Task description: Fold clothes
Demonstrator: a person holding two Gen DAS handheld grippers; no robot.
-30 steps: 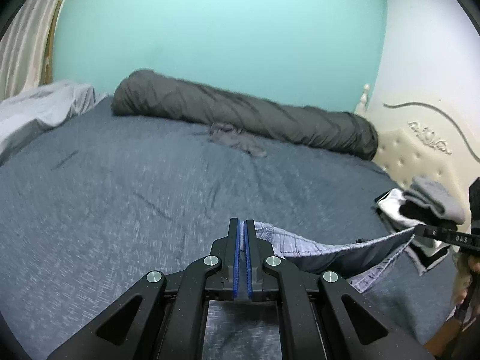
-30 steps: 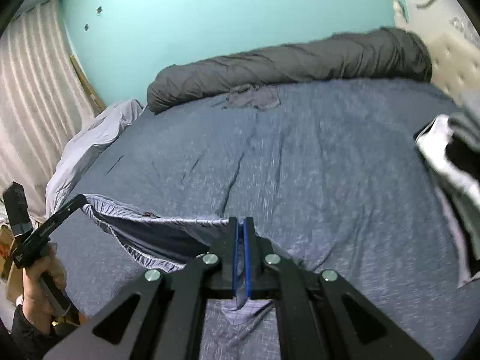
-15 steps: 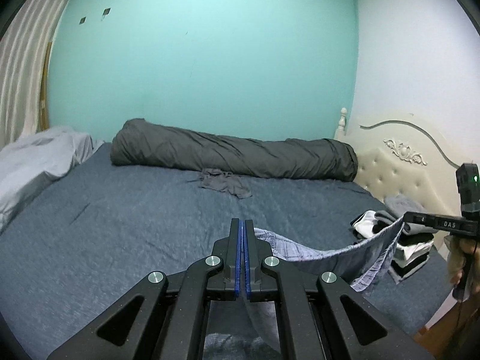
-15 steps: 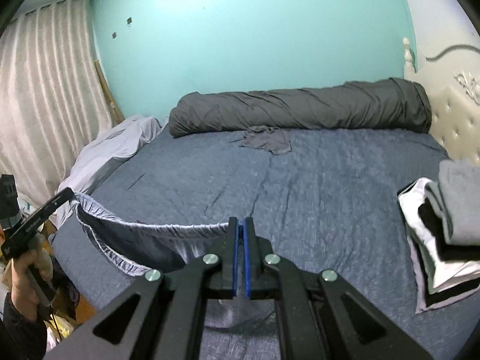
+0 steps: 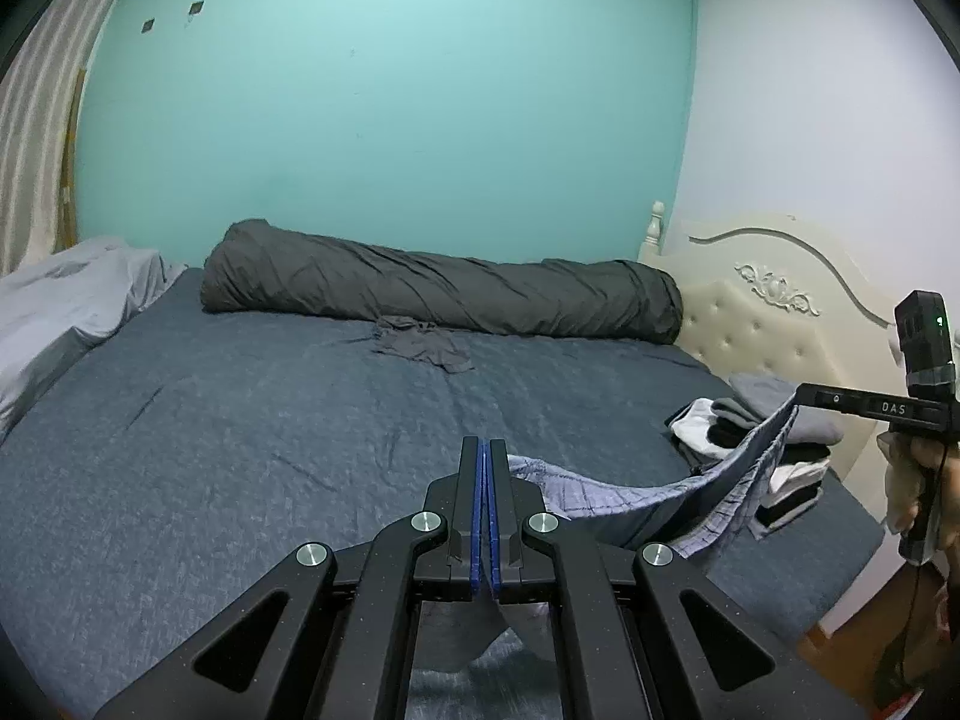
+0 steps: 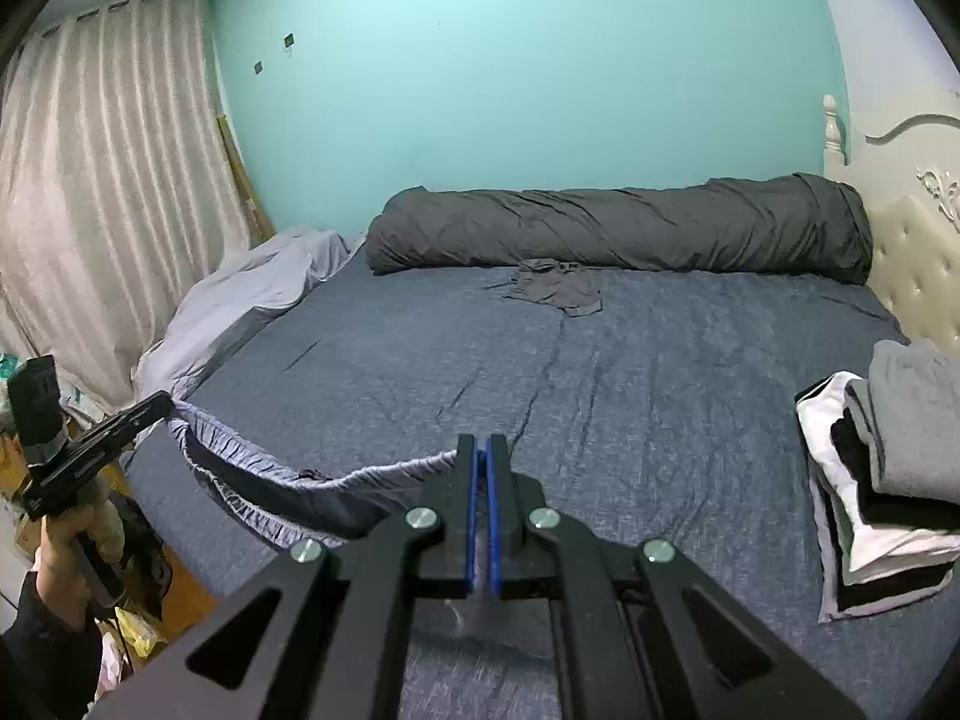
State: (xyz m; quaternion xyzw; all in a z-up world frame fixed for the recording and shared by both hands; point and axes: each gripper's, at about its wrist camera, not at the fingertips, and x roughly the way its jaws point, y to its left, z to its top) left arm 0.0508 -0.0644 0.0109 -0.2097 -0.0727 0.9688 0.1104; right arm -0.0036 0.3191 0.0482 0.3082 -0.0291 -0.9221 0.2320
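Left gripper point(image 5: 486, 462): blue-lined fingers pressed together, pinching one end of the grey plaid garment point(image 5: 630, 495) at lower centre of the left wrist view. The cloth runs from there toward the right edge of the frame, sagging in the middle, up to the right gripper point(image 5: 801, 394), which has its other end.

Right gripper point(image 6: 482, 462): fingers closed on the gathered waistband of the same garment point(image 6: 336, 483) (only a thin slit between the blue pads). In the right wrist view the band stretches off to the lower left, where the left gripper point(image 6: 165, 403) clamps it.

So the garment hangs slung between the two tongs, above the near edge of the blue bed point(image 5: 240, 420).

Folded stack point(image 6: 882, 480) of grey, black and white clothes at right of the frame, on the bed near the cream headboard point(image 5: 774, 324).

Rolled dark grey duvet point(image 6: 618, 231) across the far side, against the teal wall point(image 5: 390, 108). A small crumpled grey item point(image 6: 558, 288) lies just in front of it.

Pale sheet point(image 6: 252, 300) heaped at the left; curtain point(image 6: 102, 180) behind it.
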